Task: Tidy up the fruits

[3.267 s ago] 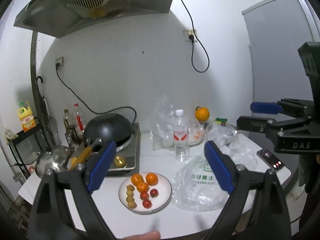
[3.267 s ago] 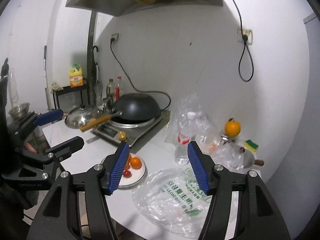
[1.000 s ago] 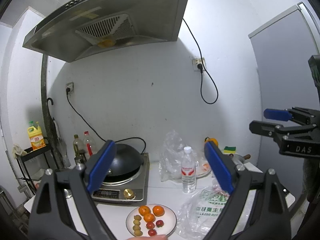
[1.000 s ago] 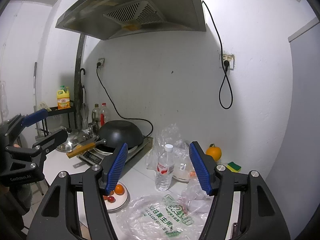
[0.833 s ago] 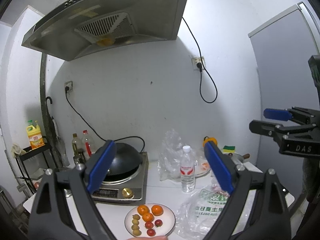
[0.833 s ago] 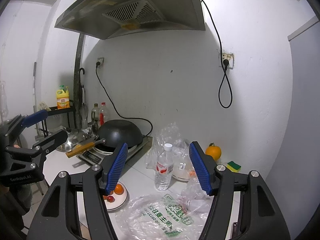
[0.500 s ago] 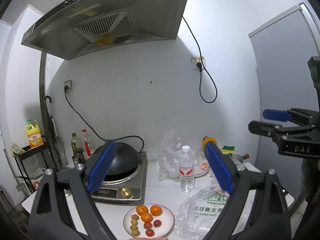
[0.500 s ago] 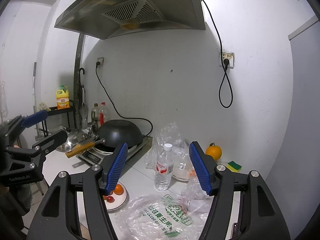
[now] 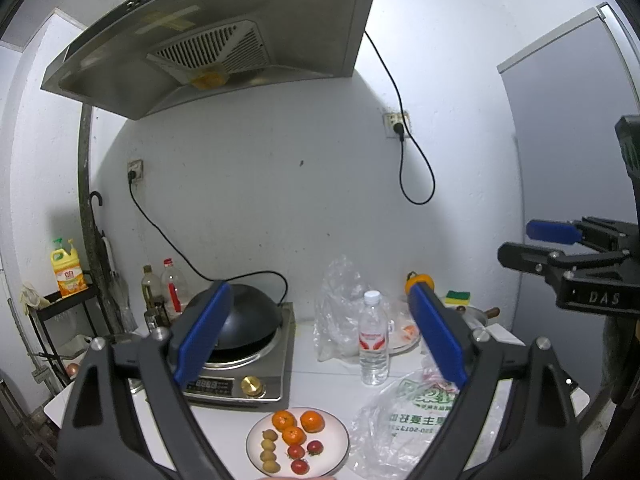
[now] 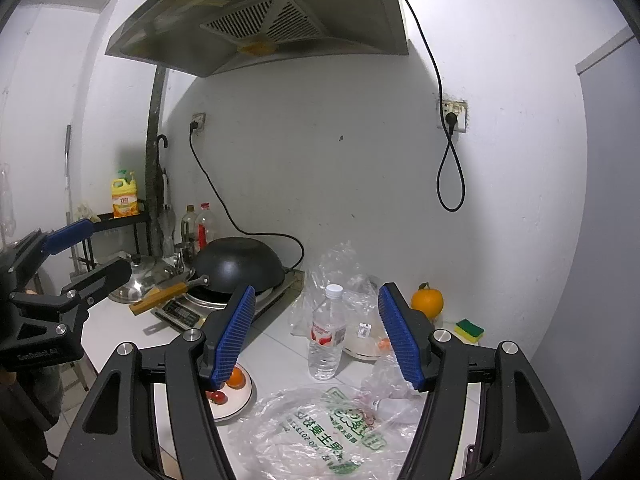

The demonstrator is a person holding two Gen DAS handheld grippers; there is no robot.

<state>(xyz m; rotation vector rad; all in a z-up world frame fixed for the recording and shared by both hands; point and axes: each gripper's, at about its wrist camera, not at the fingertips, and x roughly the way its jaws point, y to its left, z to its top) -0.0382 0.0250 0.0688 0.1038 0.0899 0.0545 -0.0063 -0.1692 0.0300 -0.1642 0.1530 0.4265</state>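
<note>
1. Lower centre of the left wrist view: the plate (image 9: 256, 434) on the bench (image 9: 320, 376) holds oranges (image 9: 298, 426), tomatoes (image 9: 302, 456) and small yellow-green fruits (image 9: 269, 450), seemingly sorted by kind.
2. Left gripper (image 9: 320, 336): fingers wide, empty, held well above.
3. Right gripper (image 10: 316, 332): fingers apart, empty, seemingly idle.

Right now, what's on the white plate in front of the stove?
The white plate holds three small oranges, three red tomatoes and a row of yellowish-green fruits; nothing covers them.

A small home kitchen is shown by the big metal hood (image 9: 208, 52), the black wok (image 10: 240, 266) on a cooker (image 9: 240, 384), and oil bottles (image 9: 160, 288) by the wall.
</note>
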